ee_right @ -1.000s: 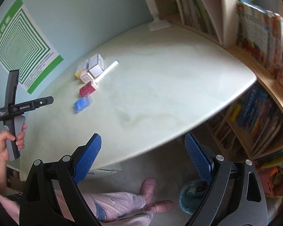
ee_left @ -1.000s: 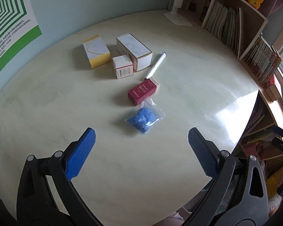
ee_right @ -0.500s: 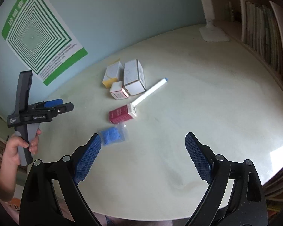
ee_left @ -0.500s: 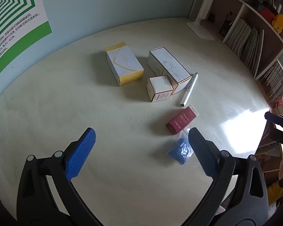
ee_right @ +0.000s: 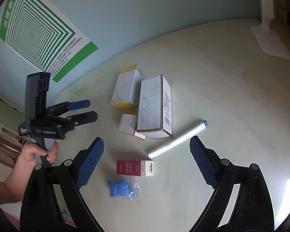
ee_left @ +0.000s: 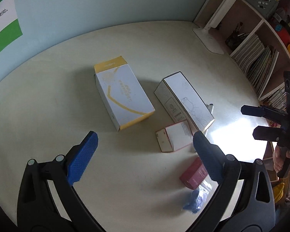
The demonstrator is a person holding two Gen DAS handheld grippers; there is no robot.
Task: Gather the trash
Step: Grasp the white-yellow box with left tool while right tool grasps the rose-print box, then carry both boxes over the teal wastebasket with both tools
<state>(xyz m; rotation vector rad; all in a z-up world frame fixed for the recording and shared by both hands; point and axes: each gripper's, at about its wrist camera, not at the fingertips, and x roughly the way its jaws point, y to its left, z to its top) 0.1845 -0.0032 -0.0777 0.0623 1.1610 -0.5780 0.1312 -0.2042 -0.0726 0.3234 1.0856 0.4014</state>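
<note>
Several pieces of trash lie clustered on the pale round table (ee_right: 232, 100). They are a yellow-and-white box (ee_right: 125, 90) (ee_left: 123, 92), a long white box (ee_right: 154, 106) (ee_left: 185, 98), a small red-trimmed white box (ee_right: 128, 124) (ee_left: 175, 138), a white pen (ee_right: 177, 141), a dark red box (ee_right: 133, 167) (ee_left: 193, 174) and a clear bag of blue bits (ee_right: 121, 188) (ee_left: 195, 203). My left gripper (ee_left: 145, 135) (ee_right: 89, 109) hovers open near the yellow and small boxes. My right gripper (ee_right: 146, 141) (ee_left: 255, 122) is open above the red box and pen. Neither holds anything.
A white desk lamp base (ee_right: 270, 38) (ee_left: 210, 38) stands at the table's far right. Bookshelves (ee_left: 257, 61) line the right side. A green-striped poster (ee_right: 38, 38) hangs on the blue wall behind. A hand (ee_right: 38, 152) grips the left tool's handle.
Both grippers have moved in over the table toward the cluster. The right one came from beyond the table edge. The boxes now look much closer in both views.
</note>
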